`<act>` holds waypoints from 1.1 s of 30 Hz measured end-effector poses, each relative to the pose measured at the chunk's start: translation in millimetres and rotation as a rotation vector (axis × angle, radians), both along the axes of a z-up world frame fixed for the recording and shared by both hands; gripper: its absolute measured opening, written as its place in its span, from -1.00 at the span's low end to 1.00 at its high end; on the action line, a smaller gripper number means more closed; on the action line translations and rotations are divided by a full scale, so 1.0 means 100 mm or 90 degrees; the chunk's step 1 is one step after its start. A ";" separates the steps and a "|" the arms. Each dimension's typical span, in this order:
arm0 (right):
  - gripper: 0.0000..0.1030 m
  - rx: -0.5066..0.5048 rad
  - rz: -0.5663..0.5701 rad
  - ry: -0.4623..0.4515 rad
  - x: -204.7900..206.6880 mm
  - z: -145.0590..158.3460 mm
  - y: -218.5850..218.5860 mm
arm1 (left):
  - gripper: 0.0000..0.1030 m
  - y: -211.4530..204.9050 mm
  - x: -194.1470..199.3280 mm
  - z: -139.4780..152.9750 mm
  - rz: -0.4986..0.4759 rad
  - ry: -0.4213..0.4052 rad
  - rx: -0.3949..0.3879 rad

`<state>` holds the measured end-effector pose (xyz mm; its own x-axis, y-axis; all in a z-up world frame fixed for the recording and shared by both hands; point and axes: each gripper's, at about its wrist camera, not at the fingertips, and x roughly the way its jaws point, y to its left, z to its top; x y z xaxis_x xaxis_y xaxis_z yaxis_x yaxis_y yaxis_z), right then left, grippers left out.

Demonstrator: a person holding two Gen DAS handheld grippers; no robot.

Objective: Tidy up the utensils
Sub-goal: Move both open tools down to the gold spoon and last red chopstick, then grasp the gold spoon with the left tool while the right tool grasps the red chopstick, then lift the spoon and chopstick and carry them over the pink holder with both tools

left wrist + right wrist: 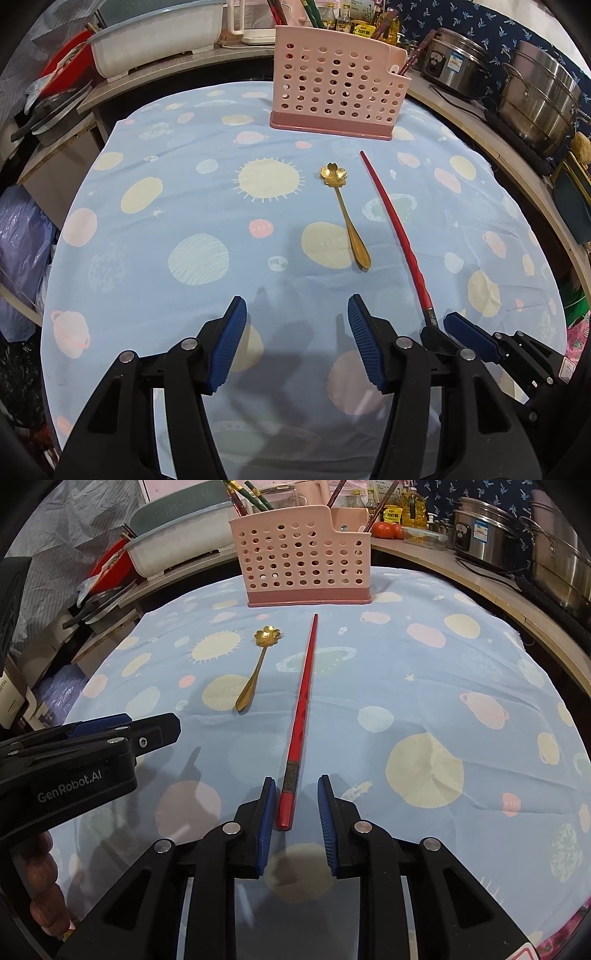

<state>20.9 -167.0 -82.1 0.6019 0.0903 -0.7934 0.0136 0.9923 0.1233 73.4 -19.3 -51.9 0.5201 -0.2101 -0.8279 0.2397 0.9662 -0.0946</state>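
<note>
Left gripper (297, 314): jaws wide apart, holding nothing, above the tablecloth (184, 206).
Right gripper (295, 794): jaws partly open, either side of the chopstick's near end, not gripping it.
Chopstick (303, 701): flat on the cloth, running straight ahead of the right gripper.
Spoon (345, 212): ahead of the left gripper, just left of the chopstick.
Holder (336, 79): upright beyond both.

Counted on the cloth: one gold flower-bowl spoon (343, 210), one red chopstick (395, 229), one pink perforated utensil holder (334, 96). Counted two grippers, the left gripper (297, 317) with jaws wide apart and the right gripper (295, 797) with jaws apart either side of the chopstick's butt end. Behind the table, saw two steel pots (543, 96) and one white basin (155, 40).
</note>
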 end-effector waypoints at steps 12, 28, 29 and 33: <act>-0.86 0.004 -0.015 -0.003 0.01 0.00 -0.11 | 0.05 -0.10 0.03 -0.04 -0.012 0.007 0.002; -0.86 0.051 -0.066 0.002 0.07 0.00 -0.45 | -0.29 -0.51 0.42 -0.18 -0.039 0.034 -0.005; -0.86 0.052 -0.065 0.002 0.08 0.00 -0.45 | -0.36 -0.52 0.43 -0.20 -0.038 0.037 -0.001; -0.86 0.054 -0.065 0.003 0.09 -0.01 -0.45 | -0.61 -0.51 0.43 -0.21 -0.037 0.028 0.010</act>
